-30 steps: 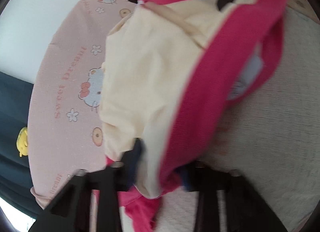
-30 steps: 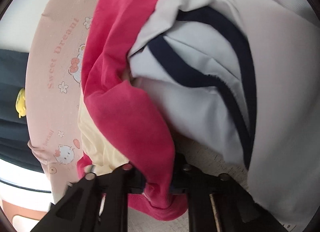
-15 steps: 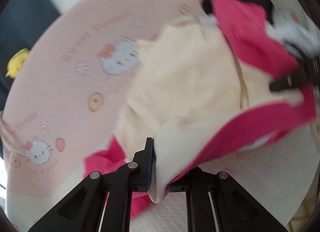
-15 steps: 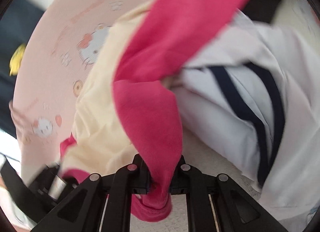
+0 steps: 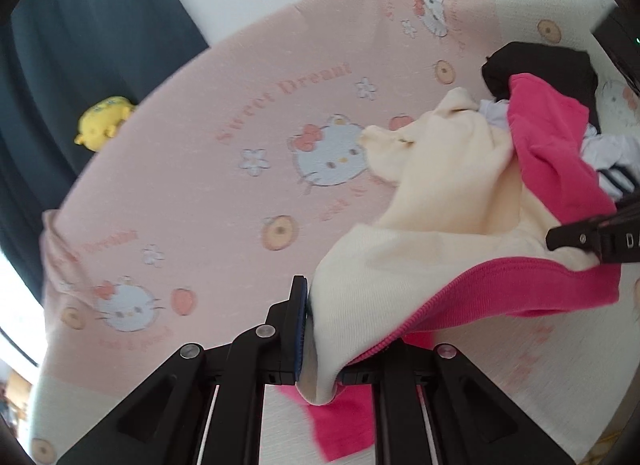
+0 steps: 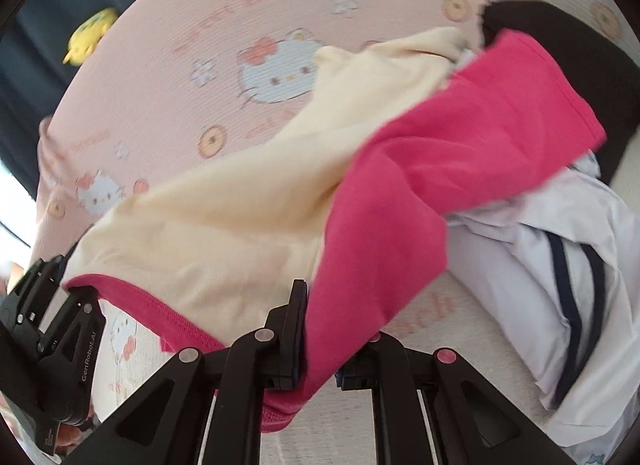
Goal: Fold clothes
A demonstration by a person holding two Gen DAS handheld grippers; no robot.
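Note:
A cream and pink garment (image 5: 440,201) hangs stretched between my two grippers above the bed. My left gripper (image 5: 320,349) is shut on its cream edge beside the pink hem. In the right wrist view my right gripper (image 6: 318,349) is shut on a pink part of the same garment (image 6: 400,185). The left gripper (image 6: 56,341) also shows at the left edge of the right wrist view, and the right gripper (image 5: 592,239) at the right edge of the left wrist view. The garment's far end still rests on the clothes pile.
A pink cartoon-cat blanket (image 5: 200,185) covers the bed. A white garment with navy stripes (image 6: 560,265) and a black garment (image 6: 560,45) lie in a pile at the right. A yellow plush toy (image 5: 104,121) sits against a dark curtain (image 5: 80,45) at the left.
Both grippers have risen and rolled, lifting the cream and pink garment off the pile and stretching it between them. More of the pink blanket now shows beneath.

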